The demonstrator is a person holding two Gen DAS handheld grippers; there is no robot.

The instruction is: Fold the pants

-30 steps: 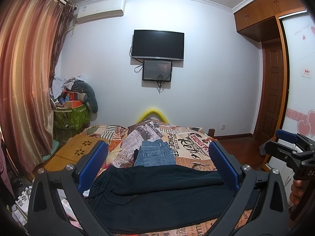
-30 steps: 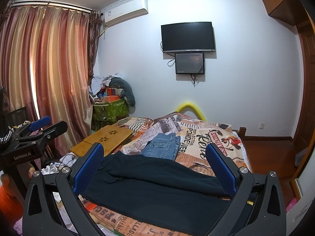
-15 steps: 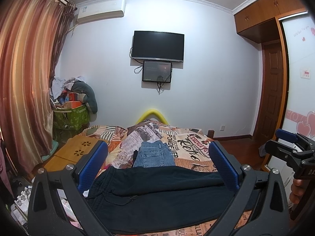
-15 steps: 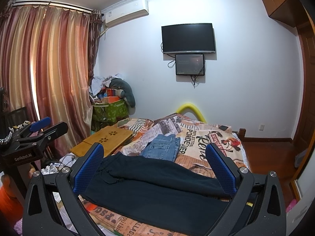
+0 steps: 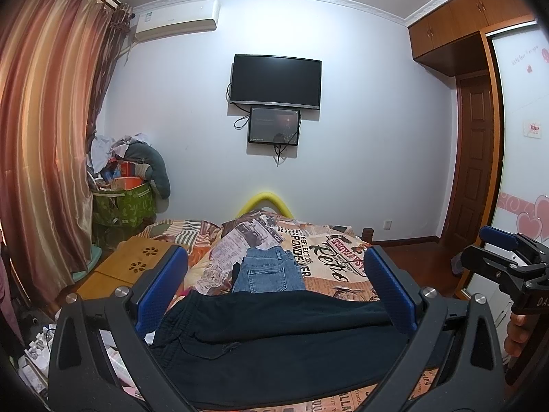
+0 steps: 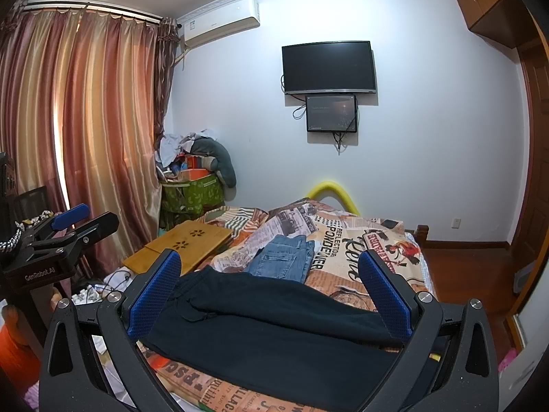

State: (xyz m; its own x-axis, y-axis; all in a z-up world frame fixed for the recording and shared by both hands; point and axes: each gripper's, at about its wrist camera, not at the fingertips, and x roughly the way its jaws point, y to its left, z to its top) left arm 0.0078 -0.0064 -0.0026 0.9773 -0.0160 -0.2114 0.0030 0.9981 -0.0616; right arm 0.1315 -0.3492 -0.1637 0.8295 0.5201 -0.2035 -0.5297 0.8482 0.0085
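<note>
Nothing has moved since the earlier frames. Left gripper and right gripper hover with fingers spread wide, grasping nothing. Black pants lie across the bed's near edge, folded jeans just behind them.

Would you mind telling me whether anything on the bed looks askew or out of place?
The dark pants lie across the bed, one leg folded unevenly over the other. Folded jeans sit just behind. Both the left gripper and right gripper are open.
</note>
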